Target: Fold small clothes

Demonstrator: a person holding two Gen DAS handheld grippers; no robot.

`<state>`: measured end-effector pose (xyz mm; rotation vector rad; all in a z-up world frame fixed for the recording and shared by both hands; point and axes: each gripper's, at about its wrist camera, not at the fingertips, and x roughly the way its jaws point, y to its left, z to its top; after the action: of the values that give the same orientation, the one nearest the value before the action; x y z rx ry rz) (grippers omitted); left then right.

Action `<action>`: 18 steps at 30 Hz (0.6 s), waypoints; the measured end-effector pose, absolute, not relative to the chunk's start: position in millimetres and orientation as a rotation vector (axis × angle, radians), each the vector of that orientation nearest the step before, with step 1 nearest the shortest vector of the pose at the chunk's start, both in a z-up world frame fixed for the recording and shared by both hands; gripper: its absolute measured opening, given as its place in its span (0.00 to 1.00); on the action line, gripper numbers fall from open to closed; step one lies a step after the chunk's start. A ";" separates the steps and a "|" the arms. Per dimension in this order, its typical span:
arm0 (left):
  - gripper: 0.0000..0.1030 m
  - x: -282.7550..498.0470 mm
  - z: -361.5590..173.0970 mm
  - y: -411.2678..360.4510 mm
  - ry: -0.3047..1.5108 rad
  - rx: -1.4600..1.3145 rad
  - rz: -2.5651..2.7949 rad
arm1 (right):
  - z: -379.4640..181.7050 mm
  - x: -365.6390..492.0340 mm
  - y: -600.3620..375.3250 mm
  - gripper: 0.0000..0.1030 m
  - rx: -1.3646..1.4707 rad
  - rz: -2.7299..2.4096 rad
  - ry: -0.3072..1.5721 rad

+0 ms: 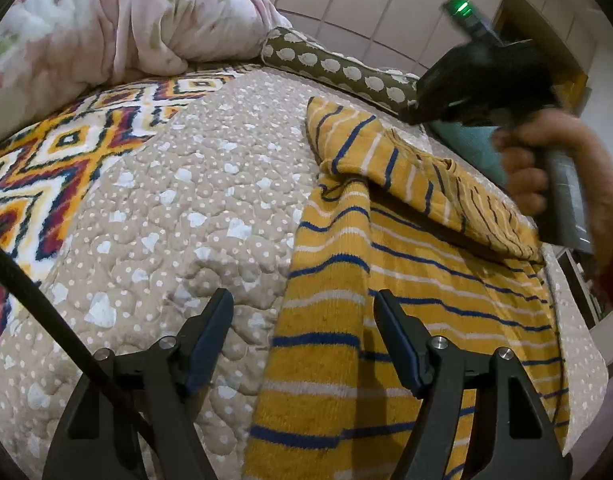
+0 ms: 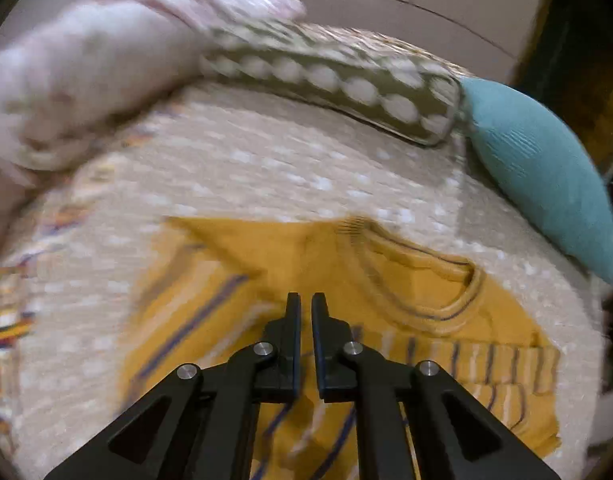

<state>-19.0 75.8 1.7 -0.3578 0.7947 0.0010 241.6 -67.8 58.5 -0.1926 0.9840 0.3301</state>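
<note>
A small yellow sweater with blue and white stripes lies on the beige dotted quilt. Its sleeve is folded across the body. My left gripper is open and empty, just above the sweater's left edge. In the left wrist view the right gripper's body is held by a hand above the sweater's far end. In the blurred right wrist view my right gripper hovers over the sweater near its collar, jaws nearly closed with a thin gap and nothing between them.
A pink floral duvet is heaped at the back left. An olive cushion with white spots and a teal cushion lie along the bed's far edge. A patterned orange blanket covers the left. Cabinets stand behind.
</note>
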 end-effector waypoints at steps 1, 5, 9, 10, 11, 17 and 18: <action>0.70 -19.2 1.8 74.6 0.797 -0.353 0.002 | 64.7 229.7 -68.3 0.06 -0.171 0.390 0.983; 0.71 -21.0 1.5 72.0 0.796 -0.339 0.005 | 50.7 192.8 -52.6 0.06 -0.114 0.584 1.060; 0.72 -21.7 1.1 70.9 0.792 -0.337 0.005 | 7.1 179.4 -24.8 0.07 -0.138 0.632 1.176; 0.72 -22.3 1.2 70.6 0.789 -0.337 0.006 | 5.0 175.5 -21.4 0.07 -0.152 0.618 1.155; 0.72 -22.6 1.3 70.7 0.788 -0.336 0.008 | 9.4 172.8 -22.2 0.06 -0.140 0.616 1.144; 0.75 -23.4 1.2 64.7 0.791 -0.305 0.020 | 43.2 160.4 -85.4 0.17 -0.012 0.607 1.064; 0.75 -21.5 0.8 64.7 0.792 -0.302 0.022 | 44.2 161.5 -109.5 0.23 0.005 0.565 1.060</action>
<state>-21.5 64.7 0.8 -0.3016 0.7921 0.0222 161.5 -109.5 44.2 0.0053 1.0595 0.5653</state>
